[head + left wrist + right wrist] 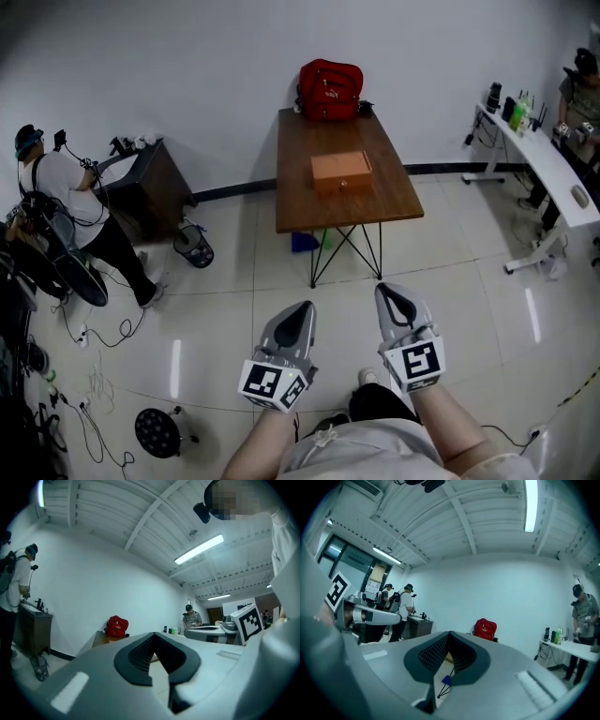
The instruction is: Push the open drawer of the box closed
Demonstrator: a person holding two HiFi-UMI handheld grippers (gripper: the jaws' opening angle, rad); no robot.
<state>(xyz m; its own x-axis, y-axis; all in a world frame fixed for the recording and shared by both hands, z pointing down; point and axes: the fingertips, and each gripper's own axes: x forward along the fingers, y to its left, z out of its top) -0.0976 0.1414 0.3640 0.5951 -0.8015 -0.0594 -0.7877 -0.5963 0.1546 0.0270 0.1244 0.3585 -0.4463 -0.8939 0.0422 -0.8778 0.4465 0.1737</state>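
Note:
A small orange-brown box (341, 172) sits on a brown wooden table (375, 204) well ahead of me in the head view, with a tiny knob on its front face. From this distance I cannot tell how far its drawer stands out. My left gripper (299, 313) and right gripper (393, 297) are held low over the tiled floor, far short of the table, both shut with nothing between the jaws. The left gripper view shows the left gripper (153, 636) with its jaws closed; the right gripper view shows the right gripper (450, 634) the same way.
A red backpack (330, 90) stands at the table's far end against the wall. A person (58, 192) works at a dark cabinet (155, 186) on the left, with a bin (193, 247) nearby. A white desk (555, 178) runs along the right. A black round stool (157, 431) sits at lower left.

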